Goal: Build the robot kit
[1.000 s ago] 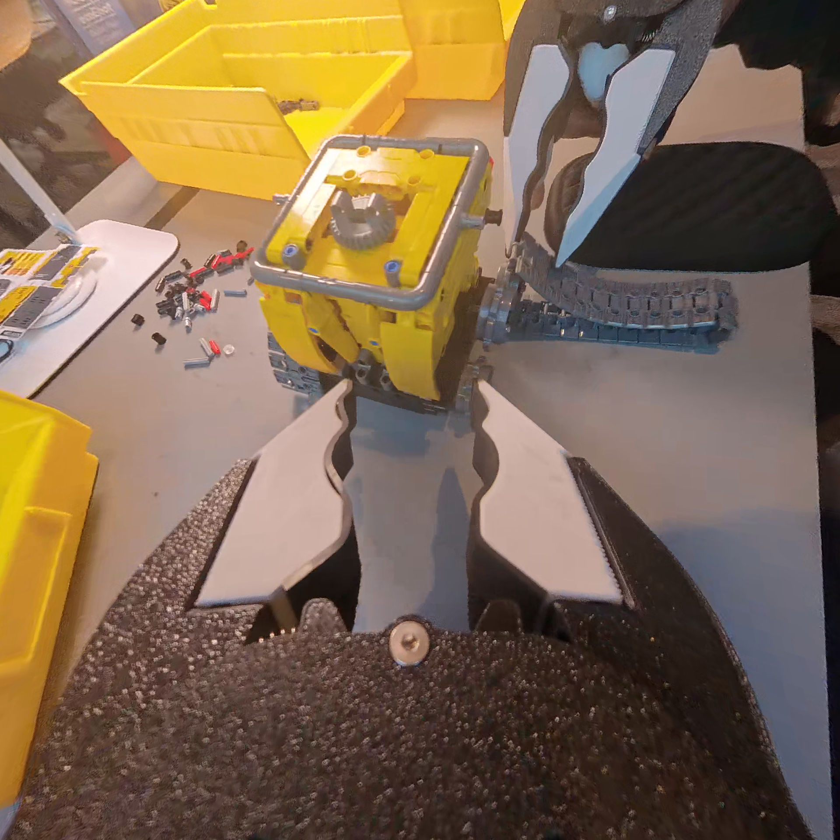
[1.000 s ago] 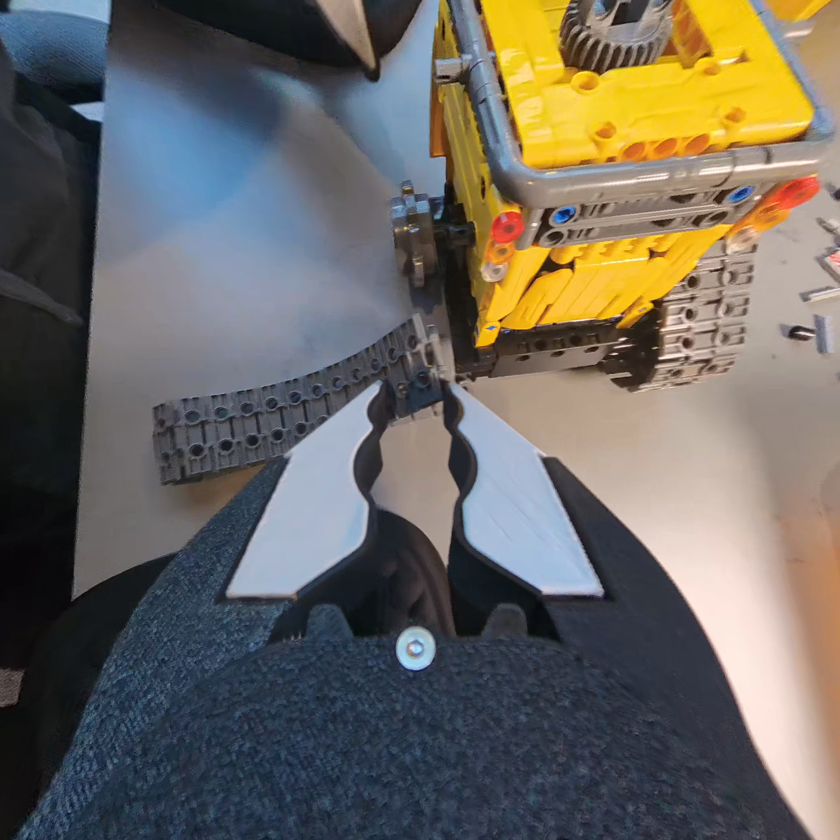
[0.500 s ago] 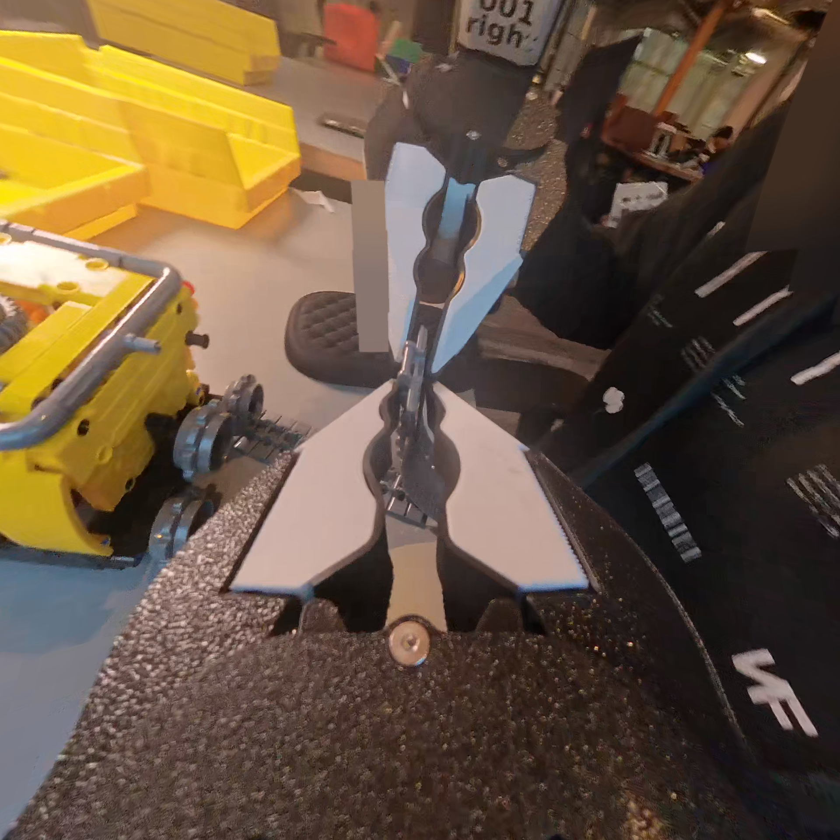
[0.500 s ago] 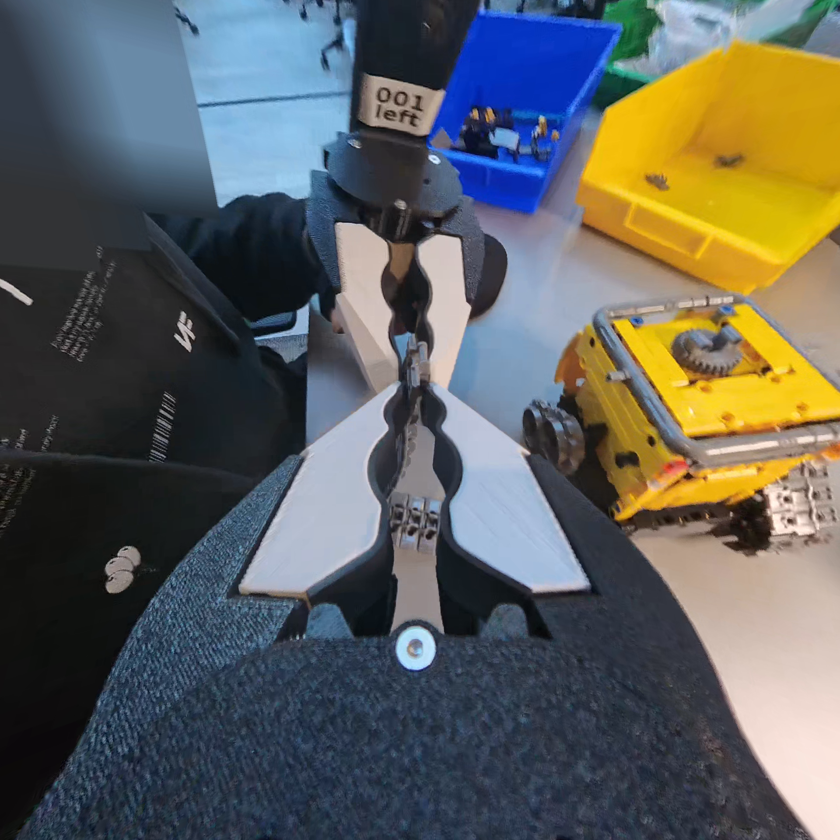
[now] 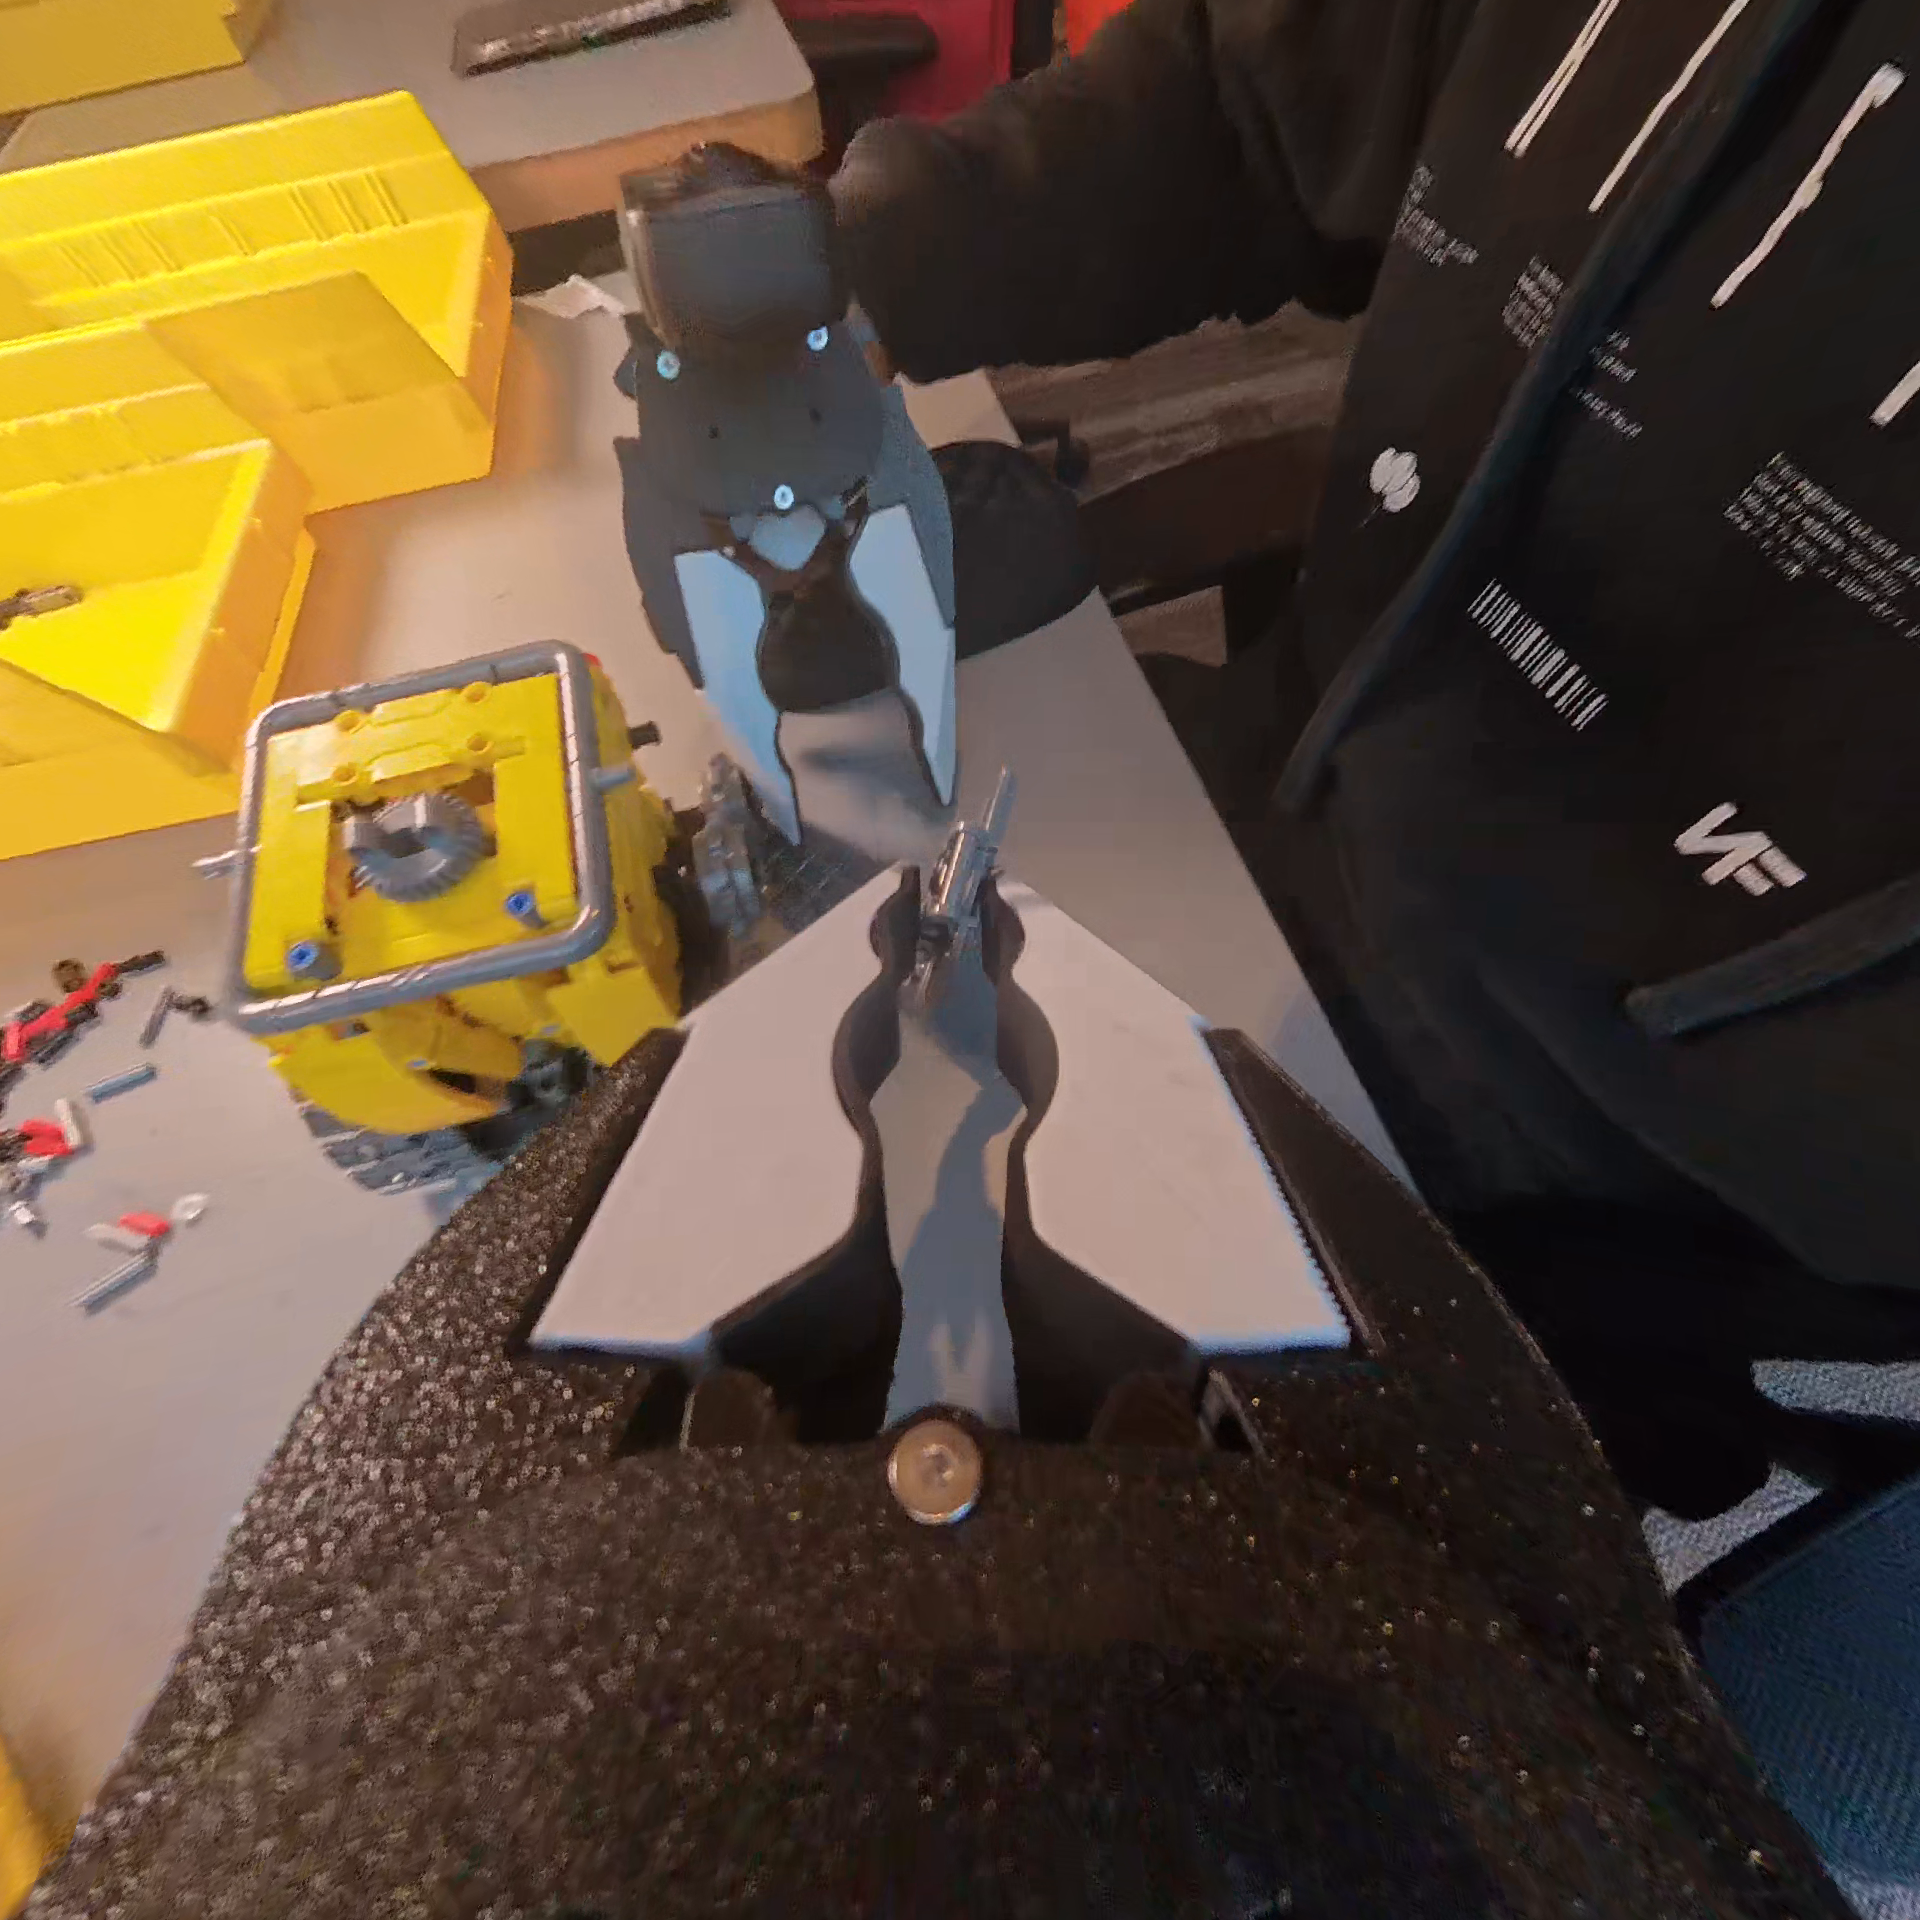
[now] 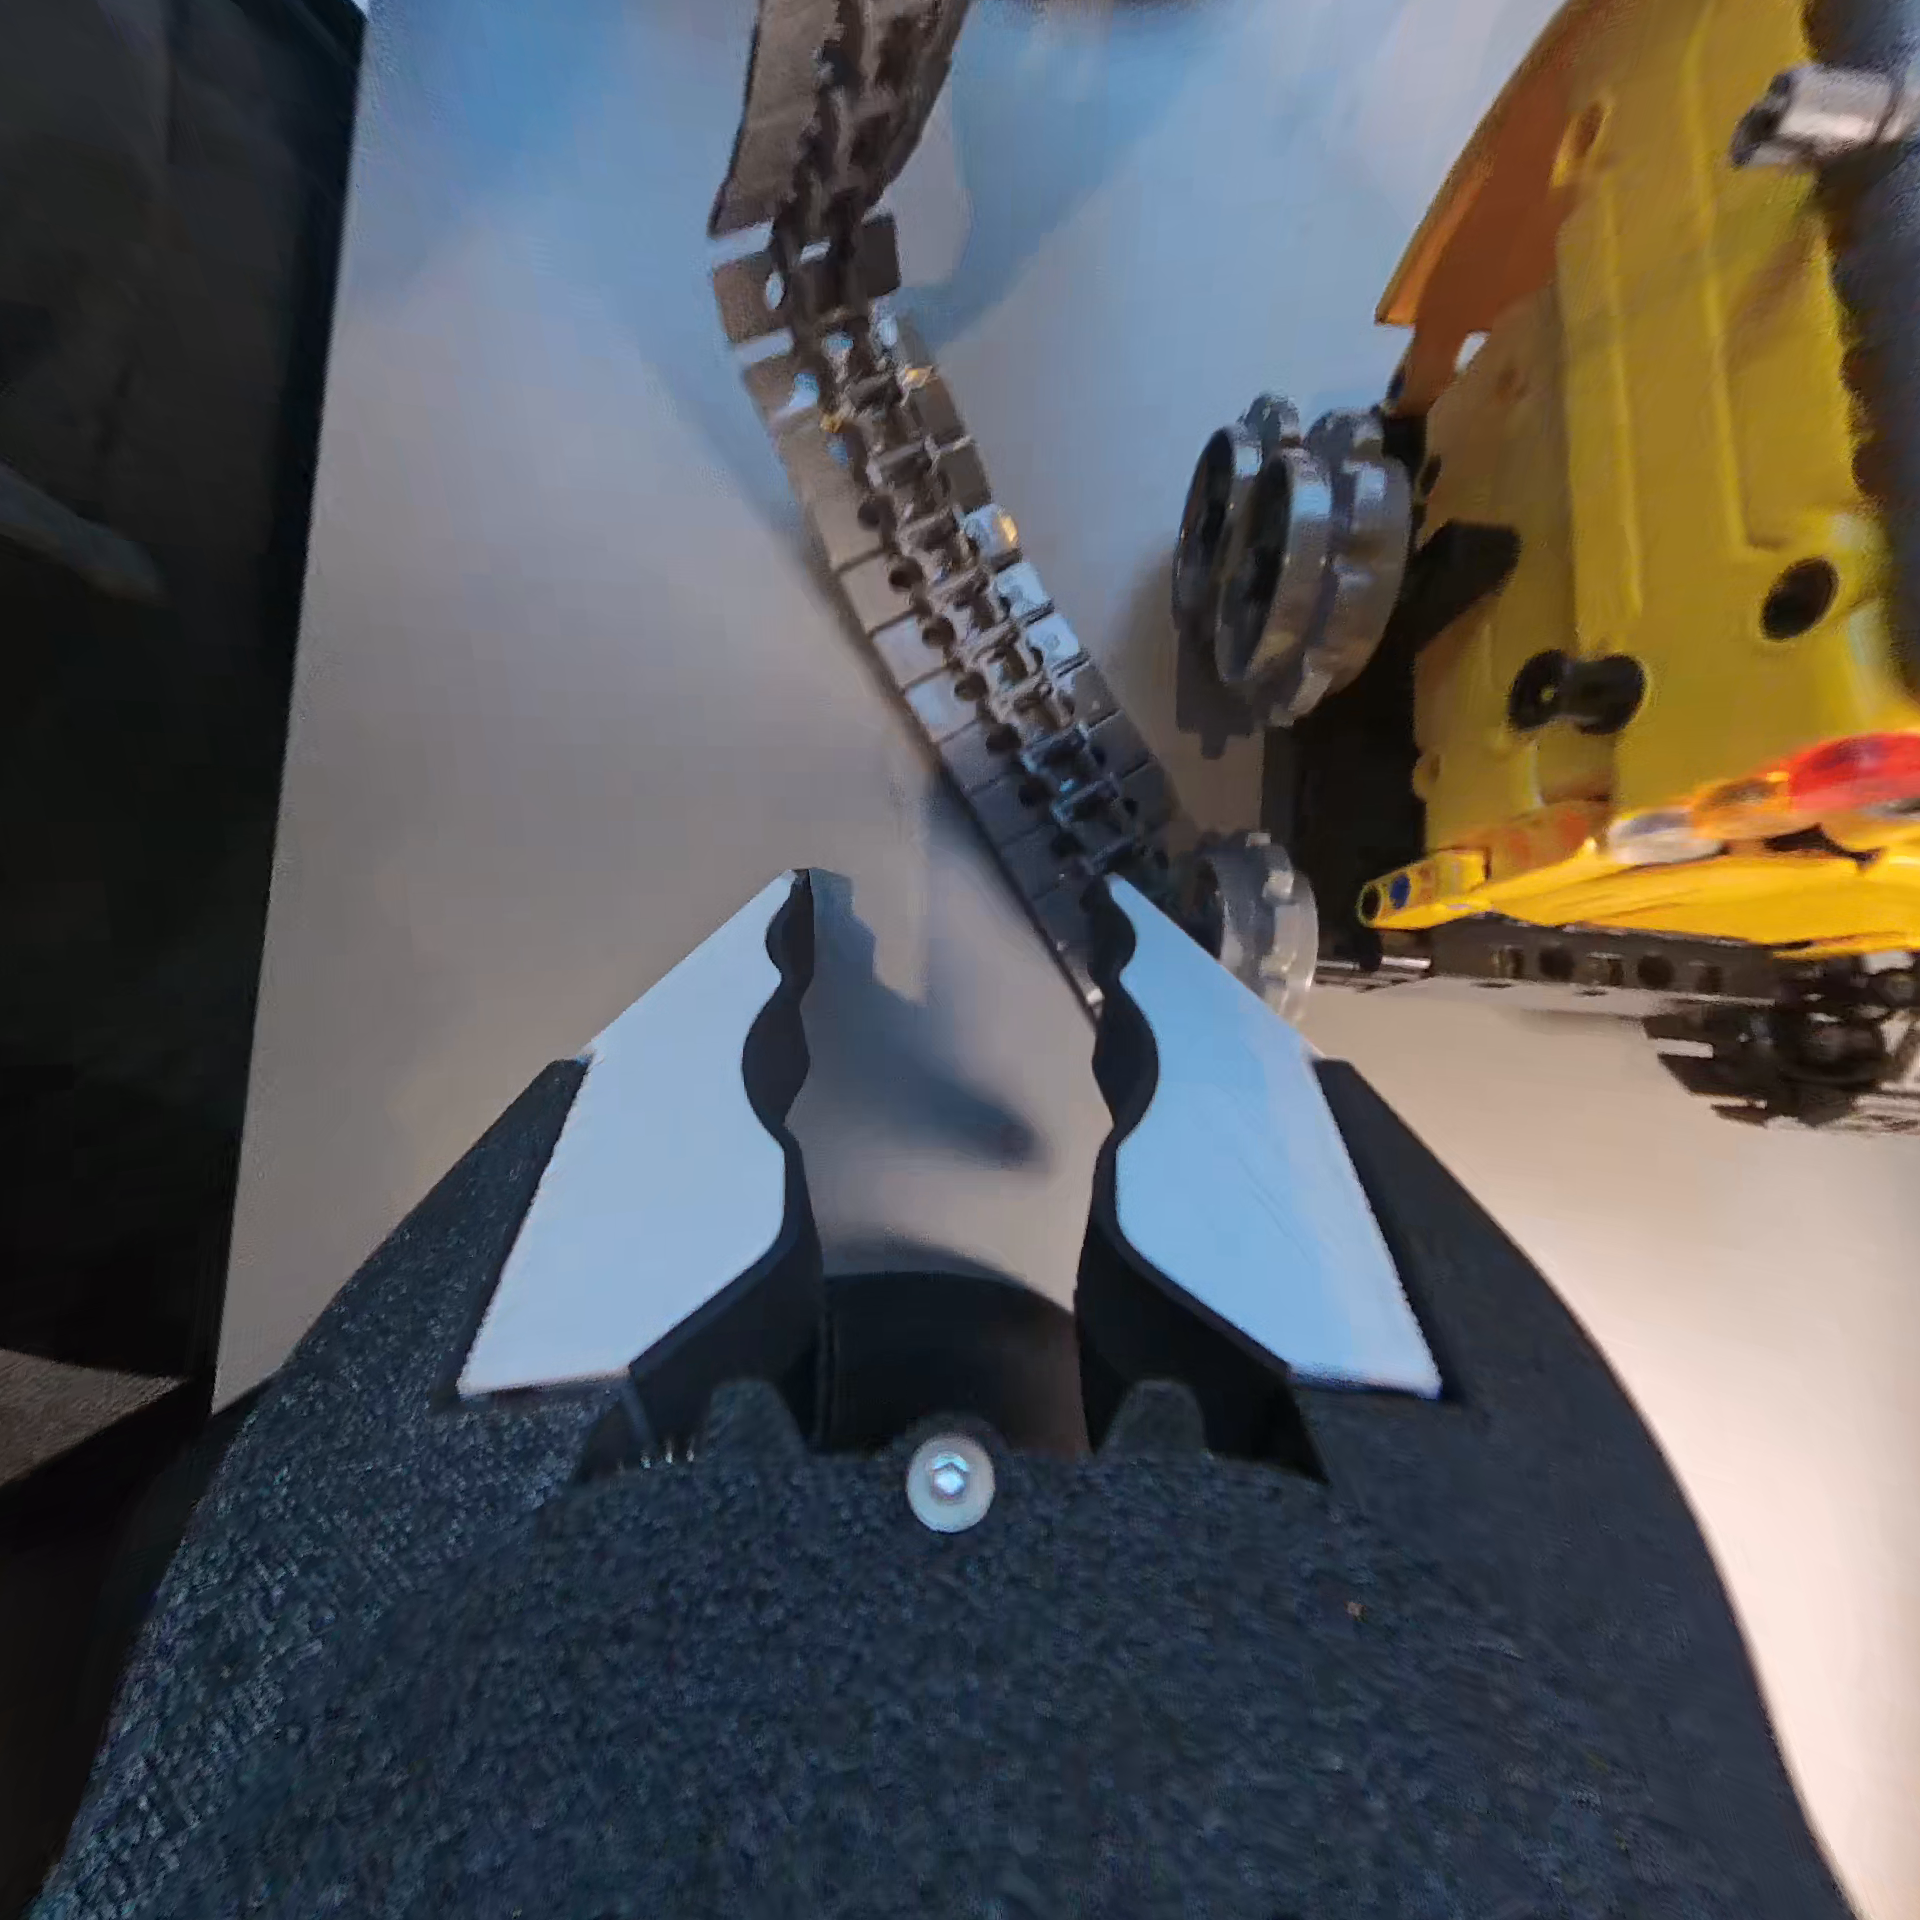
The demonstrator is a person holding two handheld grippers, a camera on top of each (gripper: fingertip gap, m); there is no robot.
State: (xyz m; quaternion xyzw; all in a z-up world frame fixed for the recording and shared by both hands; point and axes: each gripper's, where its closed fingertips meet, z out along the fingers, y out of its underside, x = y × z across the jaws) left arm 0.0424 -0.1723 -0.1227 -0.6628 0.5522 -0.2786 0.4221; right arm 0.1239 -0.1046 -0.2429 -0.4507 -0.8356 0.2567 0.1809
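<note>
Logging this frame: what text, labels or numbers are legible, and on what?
Black hooded garment: white printed lines, a logo and barcode-like stripes; wording not transcribed, smallest lines blurred.
Right wrist view: no writing on the grey track chain or yellow brick-built vehicle.

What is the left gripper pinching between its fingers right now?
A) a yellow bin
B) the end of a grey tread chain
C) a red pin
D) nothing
B: the left gripper is closed on the end of the grey tread chain, which the right wrist view shows running down toward the yellow model.
</note>
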